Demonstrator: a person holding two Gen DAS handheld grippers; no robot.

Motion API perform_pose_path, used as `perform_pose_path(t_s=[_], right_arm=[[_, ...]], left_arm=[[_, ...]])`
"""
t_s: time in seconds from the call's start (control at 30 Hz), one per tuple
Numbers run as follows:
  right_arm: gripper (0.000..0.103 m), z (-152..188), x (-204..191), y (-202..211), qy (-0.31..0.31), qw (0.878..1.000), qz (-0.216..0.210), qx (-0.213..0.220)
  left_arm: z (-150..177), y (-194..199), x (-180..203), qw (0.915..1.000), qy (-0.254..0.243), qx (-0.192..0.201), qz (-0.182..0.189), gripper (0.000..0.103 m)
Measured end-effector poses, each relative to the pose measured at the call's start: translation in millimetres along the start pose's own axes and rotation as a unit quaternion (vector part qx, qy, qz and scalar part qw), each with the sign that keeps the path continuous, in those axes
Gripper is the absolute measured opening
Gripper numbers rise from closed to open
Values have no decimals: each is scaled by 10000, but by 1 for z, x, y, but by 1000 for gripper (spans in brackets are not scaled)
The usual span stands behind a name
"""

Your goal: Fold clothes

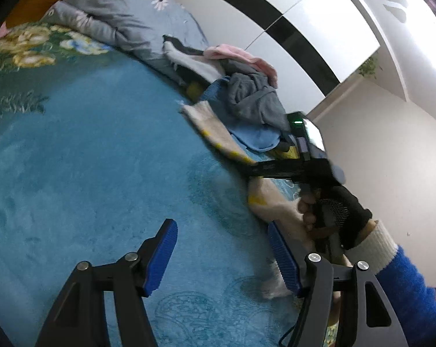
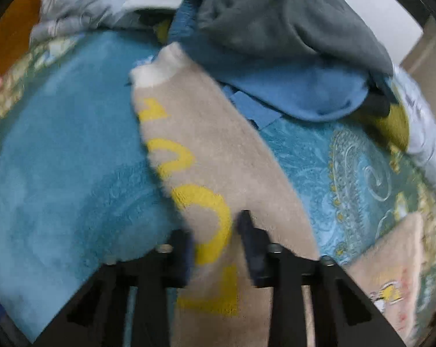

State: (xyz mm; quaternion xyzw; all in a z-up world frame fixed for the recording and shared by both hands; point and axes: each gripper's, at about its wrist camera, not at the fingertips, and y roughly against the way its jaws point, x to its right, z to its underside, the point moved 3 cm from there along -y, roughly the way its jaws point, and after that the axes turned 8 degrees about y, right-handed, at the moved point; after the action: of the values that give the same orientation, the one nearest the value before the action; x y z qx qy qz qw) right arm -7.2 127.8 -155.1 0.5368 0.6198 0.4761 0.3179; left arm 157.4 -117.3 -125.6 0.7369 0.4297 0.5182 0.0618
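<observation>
A beige fleece garment with yellow letters [image 2: 218, 156] lies on the blue bedspread [image 2: 73, 150]; it also shows in the left wrist view [image 1: 218, 133]. My right gripper [image 2: 215, 240] sits low over it, and its fingers close on a strip of the beige fabric between them. In the left wrist view the right gripper's black body [image 1: 298, 167] and gloved hand are above the garment. My left gripper [image 1: 223, 257] is open and empty over the bedspread [image 1: 102, 159], its right pad [image 1: 284, 260] near the garment's lower part.
A heap of clothes lies at the bed's far side: a grey hoodie [image 1: 255, 98], a blue fleece [image 1: 255, 138], a pink piece [image 1: 241, 55]. A grey flowered quilt [image 1: 125, 20] lies beyond. White wardrobe doors [image 1: 290, 14] stand to the right.
</observation>
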Motion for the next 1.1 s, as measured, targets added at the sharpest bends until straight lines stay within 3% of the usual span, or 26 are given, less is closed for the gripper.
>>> perform_pose_path(t_s=[0.07, 0.23, 0.33, 0.57, 0.67, 0.87, 1.0, 1.1], right_arm=[[9, 2, 20, 15, -226, 9994, -146, 208], [8, 8, 94, 78, -1024, 9889, -469, 973], [8, 23, 156, 121, -1724, 9716, -481, 1550], [8, 118, 262, 218, -2806, 9209, -304, 2689], [8, 171, 286, 240, -3103, 9042, -146, 2931], [8, 248, 326, 249, -3707, 8796, 209, 2974], [8, 280, 348, 238, -4187, 8604, 203, 2897], [8, 286, 350, 227, -4284, 8580, 53, 2832]], left_arm=[[1, 1, -2, 10000, 44, -18, 37, 69], [4, -2, 4, 9999, 11, -83, 84, 69], [10, -8, 15, 9996, -54, -193, 180, 69], [44, -55, 68, 9934, -427, -879, 601, 69], [66, -84, 97, 9863, -702, -1298, 737, 69], [97, -112, 130, 9718, -956, -1938, 943, 69], [110, -115, 139, 9639, -916, -2219, 1149, 69], [114, -124, 154, 9574, -1022, -2389, 1260, 70]])
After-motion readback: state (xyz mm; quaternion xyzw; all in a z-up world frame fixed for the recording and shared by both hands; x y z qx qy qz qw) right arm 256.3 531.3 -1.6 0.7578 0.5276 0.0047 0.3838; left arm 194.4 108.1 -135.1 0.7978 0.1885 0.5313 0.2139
